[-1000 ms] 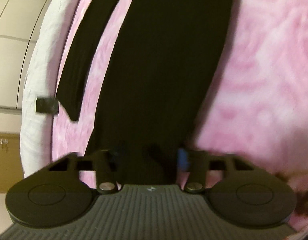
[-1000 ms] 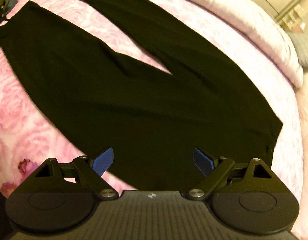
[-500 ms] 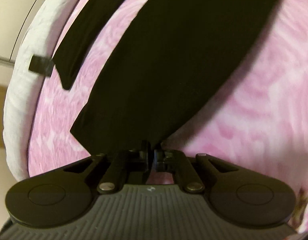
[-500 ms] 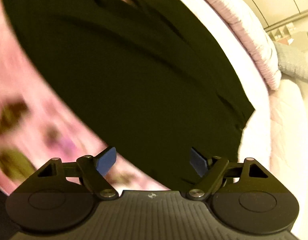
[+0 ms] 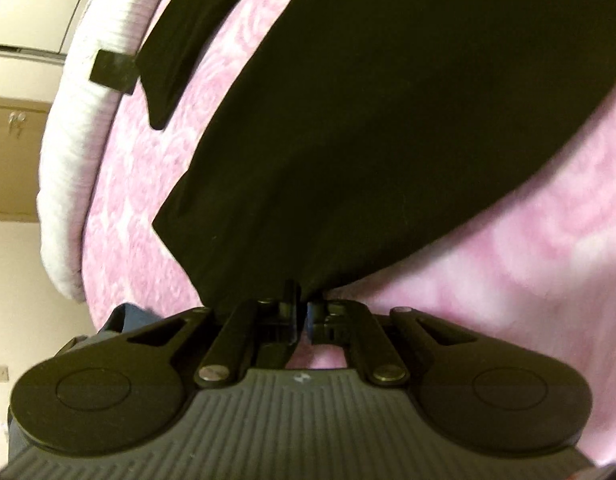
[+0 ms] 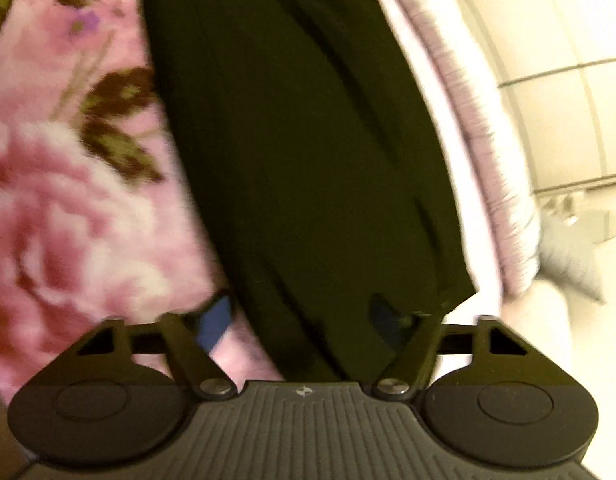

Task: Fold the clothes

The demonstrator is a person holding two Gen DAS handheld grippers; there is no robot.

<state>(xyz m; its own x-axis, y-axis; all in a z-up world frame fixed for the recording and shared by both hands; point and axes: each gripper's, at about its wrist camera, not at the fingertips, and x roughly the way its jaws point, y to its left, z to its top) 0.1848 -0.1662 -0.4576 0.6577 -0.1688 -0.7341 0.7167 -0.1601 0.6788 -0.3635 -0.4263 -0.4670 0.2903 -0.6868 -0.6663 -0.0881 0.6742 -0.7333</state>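
Observation:
Black trousers (image 5: 387, 120) lie spread on a pink floral blanket (image 5: 527, 260). In the left wrist view my left gripper (image 5: 302, 304) is shut on the hem corner of one trouser leg, which lifts off the blanket there. The other leg (image 5: 180, 52) stretches away at the upper left. In the right wrist view the trousers (image 6: 308, 140) fill the middle, and my right gripper (image 6: 304, 320) stands open, its blue pads (image 6: 214, 322) straddling the near edge of the black cloth at the waist end.
A white quilted cover (image 5: 80, 140) borders the blanket on the left, with a small black tag (image 5: 112, 72) on it. In the right wrist view a pale padded edge (image 6: 487, 140) runs beside the trousers, with a grey cushion (image 6: 575, 264) and wall panels beyond.
My left gripper closed on the trouser leg hem and has raised it. My right gripper swung across the blanket to the trousers' waist end, staying open.

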